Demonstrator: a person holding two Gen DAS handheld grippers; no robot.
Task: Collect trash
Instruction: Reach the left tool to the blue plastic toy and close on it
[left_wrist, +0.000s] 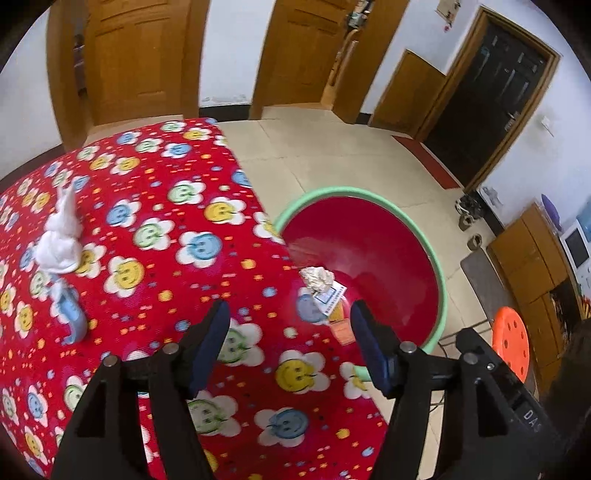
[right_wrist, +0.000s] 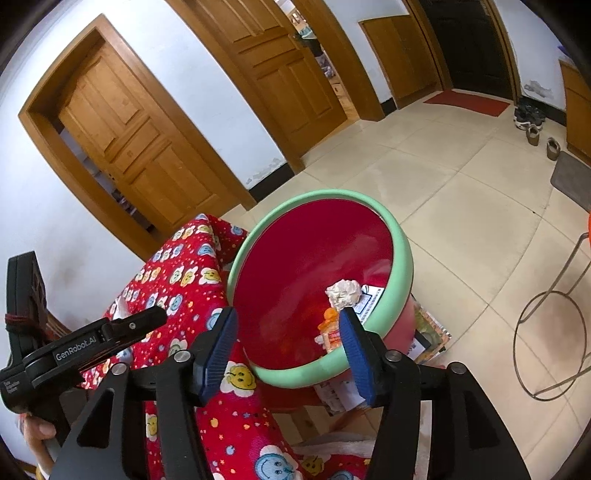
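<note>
Red inside and green-rimmed, the basin (right_wrist: 400, 254) beside the counter (left_wrist: 155, 229) already holds a crumpled paper ball (right_wrist: 343, 292), a printed slip (right_wrist: 371, 301) and an orange packet (right_wrist: 330, 332). White tissue (left_wrist: 61, 236) and a blue scrap (left_wrist: 72, 314) remain on the counter. Both the left gripper (left_wrist: 290, 347) and right gripper (right_wrist: 288, 350) have fingers apart, empty.

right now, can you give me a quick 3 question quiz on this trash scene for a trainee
1. True or false: the red basin with the green rim already holds a crumpled paper ball.
2. Which trash is left on the flowered tablecloth? A) white tissue wad B) soda can C) banana peel
3. Fill in: both the left hand-held gripper and the right hand-held gripper have their jaws ____.

Key: 1 true; 2 A; 3 open
</note>
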